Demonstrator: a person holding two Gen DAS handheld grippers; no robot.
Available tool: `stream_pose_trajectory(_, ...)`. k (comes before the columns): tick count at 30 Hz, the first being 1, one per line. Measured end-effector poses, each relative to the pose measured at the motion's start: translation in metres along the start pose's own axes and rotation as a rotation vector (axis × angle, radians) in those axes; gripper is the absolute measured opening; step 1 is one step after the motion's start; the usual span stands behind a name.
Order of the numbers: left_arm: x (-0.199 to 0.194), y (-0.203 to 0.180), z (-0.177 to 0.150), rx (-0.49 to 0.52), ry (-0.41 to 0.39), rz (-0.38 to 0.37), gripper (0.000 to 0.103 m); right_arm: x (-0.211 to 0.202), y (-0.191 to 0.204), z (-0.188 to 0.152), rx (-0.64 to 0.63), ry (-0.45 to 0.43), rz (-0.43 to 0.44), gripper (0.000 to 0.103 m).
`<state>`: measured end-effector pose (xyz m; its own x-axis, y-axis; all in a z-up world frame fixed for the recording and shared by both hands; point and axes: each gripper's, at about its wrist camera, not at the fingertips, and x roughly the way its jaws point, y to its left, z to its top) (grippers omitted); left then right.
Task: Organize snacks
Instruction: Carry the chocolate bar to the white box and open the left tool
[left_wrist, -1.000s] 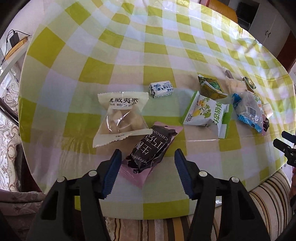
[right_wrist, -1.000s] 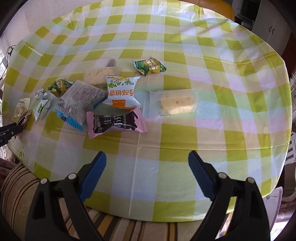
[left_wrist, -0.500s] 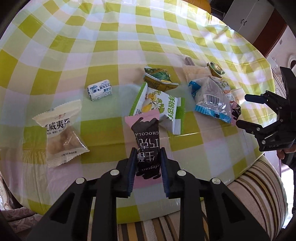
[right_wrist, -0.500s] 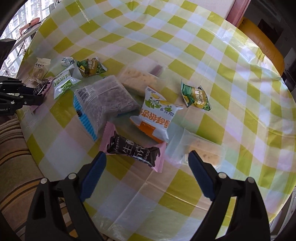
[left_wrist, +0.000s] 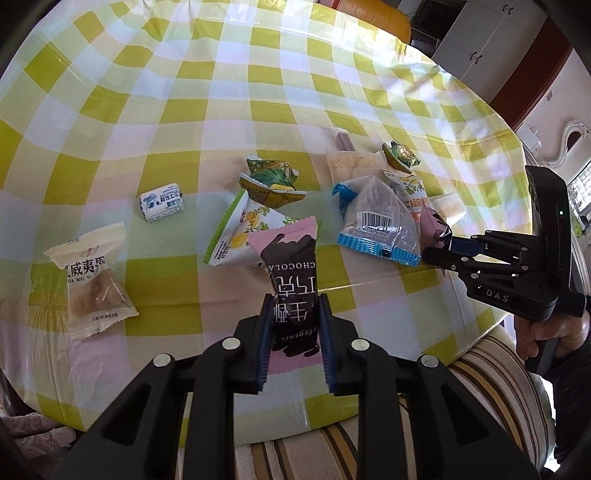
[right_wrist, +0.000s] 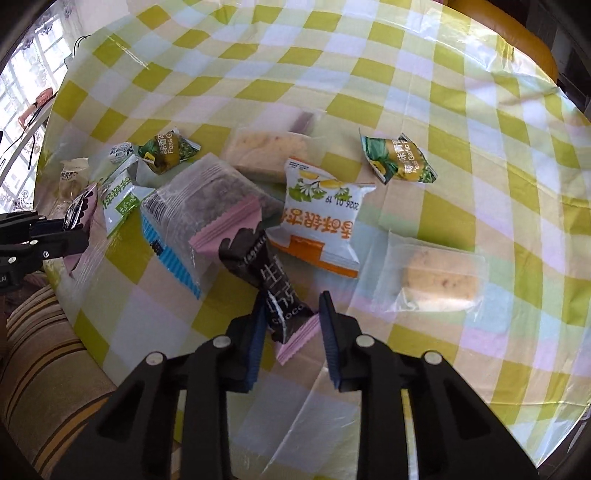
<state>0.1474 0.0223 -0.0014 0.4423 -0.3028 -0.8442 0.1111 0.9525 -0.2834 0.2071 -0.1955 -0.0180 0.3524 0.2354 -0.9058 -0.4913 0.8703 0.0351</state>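
- left gripper (left_wrist: 294, 325) clamped on a pink chocolate bar (left_wrist: 291, 273), wrapper sticking out ahead of the jaws.
- right gripper (right_wrist: 293, 325) just closed, pinching a second chocolate bar (right_wrist: 258, 262) angled leftward ahead of its jaws.

A round table (left_wrist: 155, 85) in a yellow-green checked cloth; snack packets (right_wrist: 321, 218) scattered on it; one clear-wrapped cake (right_wrist: 439, 277) lies apart.

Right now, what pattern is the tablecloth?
The tablecloth is a yellow-green and white check, clearest in the left wrist view.
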Motion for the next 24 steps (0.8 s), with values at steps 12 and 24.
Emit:
stream_pose_trajectory(12,-0.005,-0.072,0.001,0.072,-0.012,-0.078,0.022,-0.049,-0.032,-0.049,0.214,-0.067,-0.022,0.026)
stream_pose_trajectory(24,0.025,-0.224,-0.015,0.311,0.078,-0.216,0.022,-0.110,-0.116,-0.148,0.443,-0.111,-0.133,0.026)
